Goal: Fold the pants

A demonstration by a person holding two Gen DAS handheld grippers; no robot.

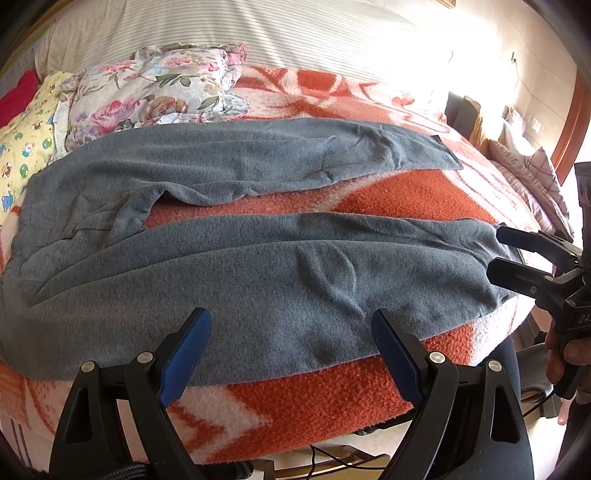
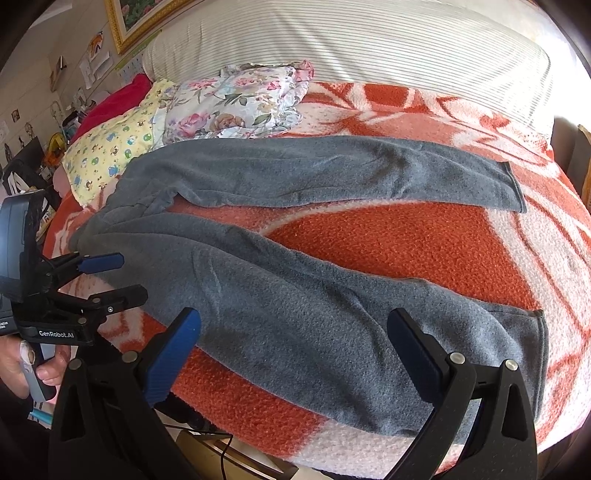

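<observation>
Grey fleece pants lie spread flat on an orange and white blanket, legs apart and running to the right, waist at the left. They also show in the right wrist view. My left gripper is open and empty, just above the near leg's front edge around mid-thigh. It shows in the right wrist view at the left. My right gripper is open and empty above the near leg, close to its cuff. It shows in the left wrist view at the cuff end.
A floral pillow and a yellow printed pillow lie behind the waist. A striped duvet runs along the far side. The bed's front edge drops off below the grippers, with cables under it.
</observation>
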